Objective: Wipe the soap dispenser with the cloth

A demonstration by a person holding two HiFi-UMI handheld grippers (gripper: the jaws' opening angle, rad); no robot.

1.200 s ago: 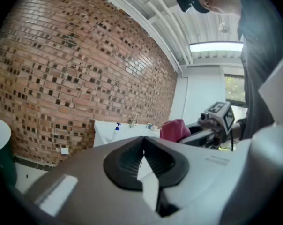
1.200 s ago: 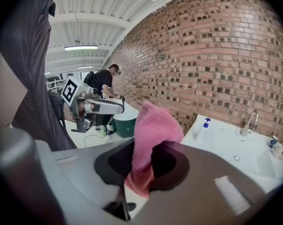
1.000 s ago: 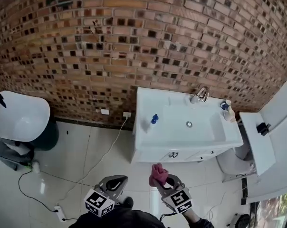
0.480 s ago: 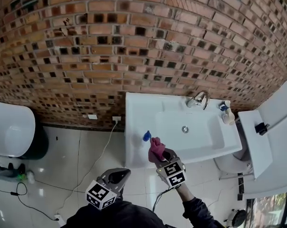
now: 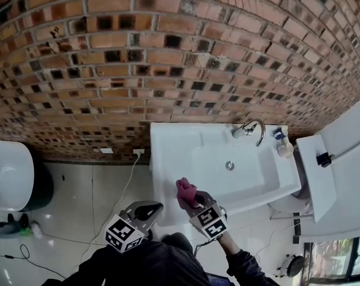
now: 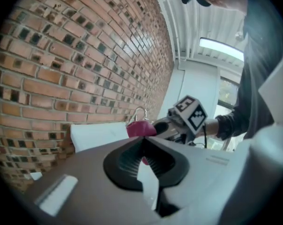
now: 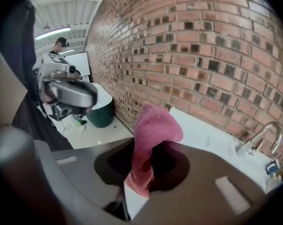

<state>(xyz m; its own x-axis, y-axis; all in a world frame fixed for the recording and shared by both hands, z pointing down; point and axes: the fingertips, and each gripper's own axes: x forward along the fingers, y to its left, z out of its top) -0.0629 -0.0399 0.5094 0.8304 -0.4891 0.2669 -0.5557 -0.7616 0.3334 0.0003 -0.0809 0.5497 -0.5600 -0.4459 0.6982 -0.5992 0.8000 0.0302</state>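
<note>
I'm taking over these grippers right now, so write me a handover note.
Left gripper: shut, empty, beside the right one.
Right gripper: shut on the pink terry cloth, held up near the white washbasin's front left edge.
Soap dispenser: not surely made out; a small blue-topped bottle stands by the chrome tap.
Done: cloth in grip. Left: all the wiping.

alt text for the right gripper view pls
The right gripper holds a pink cloth upright in its shut jaws. Beyond it run a brick wall and a white sink with a chrome faucet; the left gripper shows at the picture's left.
</note>
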